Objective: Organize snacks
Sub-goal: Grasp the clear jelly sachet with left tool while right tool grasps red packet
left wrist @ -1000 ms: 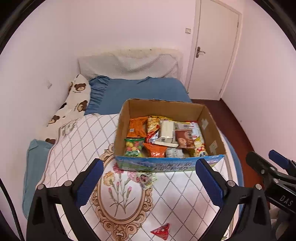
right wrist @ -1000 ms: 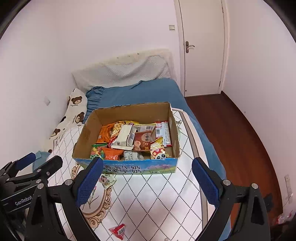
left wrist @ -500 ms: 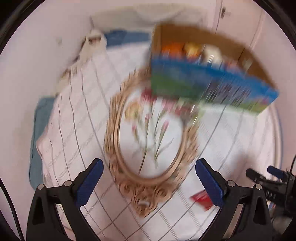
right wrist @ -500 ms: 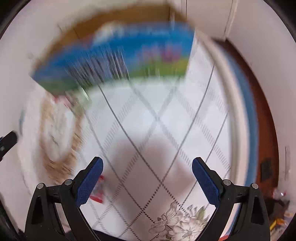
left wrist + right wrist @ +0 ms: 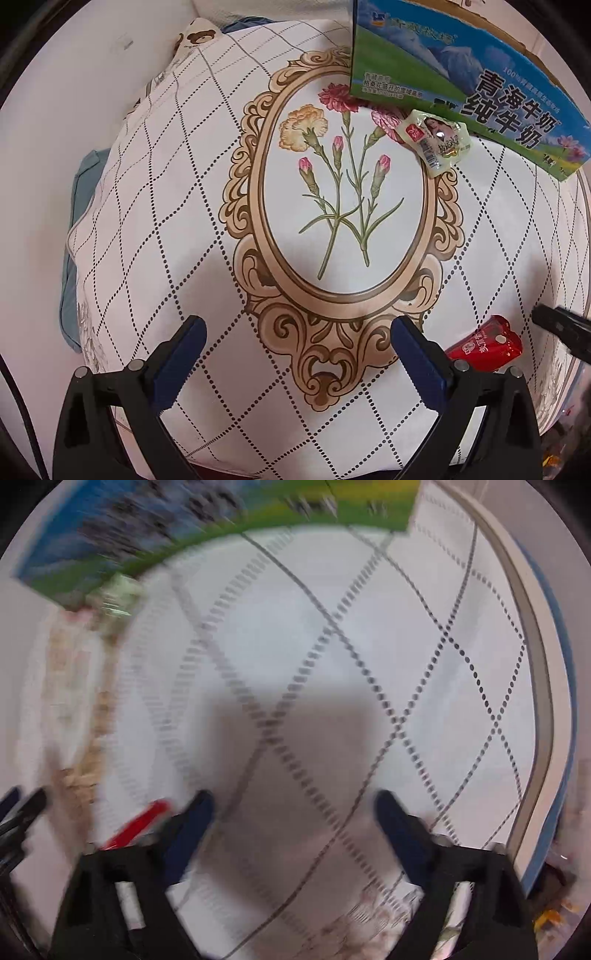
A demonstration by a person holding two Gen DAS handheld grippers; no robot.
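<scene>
Both grippers point steeply down at the bed cover with nothing between their jaws.

Left first: the left gripper stands wide and empty over the lower scrollwork of the printed oval frame. Ahead of it and off to its right lies the pale snack packet, touching the foot of the milk carton box. Because the packet is tucked against that wall, a finger coming down on the far side could catch the cardboard and shove the box instead of closing on the packet.

Further right, the red snack packet sits just outside the left gripper's right finger, between the two tools. The right gripper has just been narrowing its jaws, and only bare cover shows between them; they are still clearly apart. In its own view (badly blurred) the red packet lies just outside its left finger. If the jaws go on closing here, my judgement is they pinch fabric or nothing at all.

The two tools are also near each other around that packet, so both reaching for it risks a knock that flicks the light packet away.
</scene>
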